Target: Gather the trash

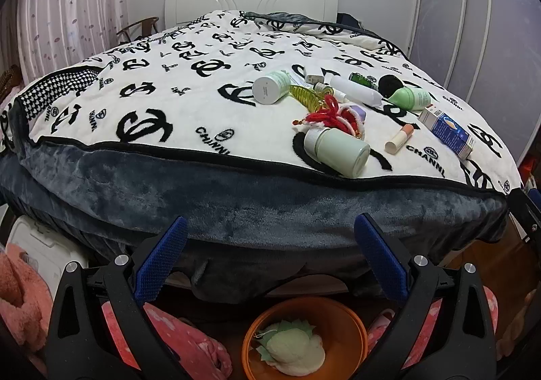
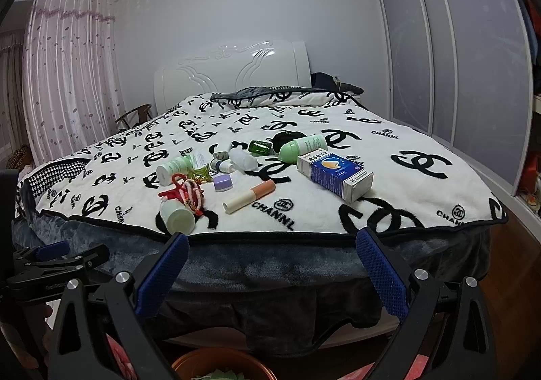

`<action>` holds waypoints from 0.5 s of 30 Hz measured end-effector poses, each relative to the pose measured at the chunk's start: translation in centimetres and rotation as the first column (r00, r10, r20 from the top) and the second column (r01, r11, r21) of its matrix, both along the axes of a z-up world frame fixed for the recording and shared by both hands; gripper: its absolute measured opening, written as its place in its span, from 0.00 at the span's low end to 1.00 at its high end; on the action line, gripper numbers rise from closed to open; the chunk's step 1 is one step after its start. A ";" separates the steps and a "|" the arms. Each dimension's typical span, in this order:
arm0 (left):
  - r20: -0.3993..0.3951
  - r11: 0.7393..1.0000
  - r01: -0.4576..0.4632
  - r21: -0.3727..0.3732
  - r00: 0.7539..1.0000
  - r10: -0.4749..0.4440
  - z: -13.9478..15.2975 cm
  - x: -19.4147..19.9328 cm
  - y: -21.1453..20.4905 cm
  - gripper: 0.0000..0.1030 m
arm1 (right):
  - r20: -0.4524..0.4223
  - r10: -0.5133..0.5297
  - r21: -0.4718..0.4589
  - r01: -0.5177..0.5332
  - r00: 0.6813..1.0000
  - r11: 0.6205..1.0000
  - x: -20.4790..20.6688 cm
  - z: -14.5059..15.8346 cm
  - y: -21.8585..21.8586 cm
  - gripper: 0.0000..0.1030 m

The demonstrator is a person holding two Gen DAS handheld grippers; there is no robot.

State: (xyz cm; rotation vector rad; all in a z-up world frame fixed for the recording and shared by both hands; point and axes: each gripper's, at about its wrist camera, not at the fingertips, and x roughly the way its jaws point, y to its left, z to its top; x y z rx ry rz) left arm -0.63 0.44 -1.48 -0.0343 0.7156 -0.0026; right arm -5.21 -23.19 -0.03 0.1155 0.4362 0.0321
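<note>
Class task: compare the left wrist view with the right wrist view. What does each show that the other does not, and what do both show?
Only the left wrist view shows the pale green-and-white item lying whole inside the orange bin. Only the right wrist view shows the ceiling and the left gripper seen from the side. Both show the blanket strewn with clutter, including the blue-and-white box and the pale green bottle, plus open blue-padded fingers.

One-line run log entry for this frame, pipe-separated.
phase: pre-grasp | left gripper: open, empty | right gripper: open, empty | trash on blanket: untouched | orange bin: below bed edge, already holds an item
</note>
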 end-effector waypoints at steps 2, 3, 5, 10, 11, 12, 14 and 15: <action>0.000 1.000 0.000 -0.002 1.000 0.000 0.0 0.0 0.0 0.93 | -0.003 0.001 0.001 -0.001 1.000 1.000 -0.1 -0.2 0.1 0.95; 0.000 1.000 0.000 -0.002 1.000 0.000 0.0 0.0 0.0 0.93 | -0.005 0.001 0.002 -0.001 1.000 1.000 -0.2 -0.2 0.2 0.95; -0.002 1.000 0.000 -0.001 1.000 0.000 -0.1 -0.1 0.0 0.93 | -0.007 0.003 0.004 -0.003 1.000 1.000 -0.5 -0.5 0.3 0.95; -0.002 1.000 -0.001 -0.001 1.000 0.001 -0.2 -0.2 0.0 0.93 | -0.008 0.000 0.009 0.000 1.000 1.000 -0.7 -0.6 0.3 0.95; -0.002 1.000 0.001 -0.001 1.000 -0.001 -0.1 -0.1 0.0 0.93 | -0.011 0.000 0.011 0.000 1.000 1.000 -0.6 -0.4 0.2 0.95; -0.003 1.000 0.000 -0.001 1.000 0.000 -0.3 -0.2 0.0 0.93 | -0.011 0.000 0.011 0.000 1.000 1.000 -0.6 -0.4 0.1 0.95; -0.004 1.000 0.000 0.000 1.000 0.000 -0.5 -0.4 -0.1 0.93 | -0.011 -0.001 0.011 0.001 1.000 1.000 -0.7 -0.4 0.2 0.95; -0.005 1.000 0.001 0.000 1.000 -0.001 -0.6 -0.4 -0.1 0.93 | -0.016 0.000 0.013 0.000 1.000 1.000 -0.2 -0.2 -0.1 0.95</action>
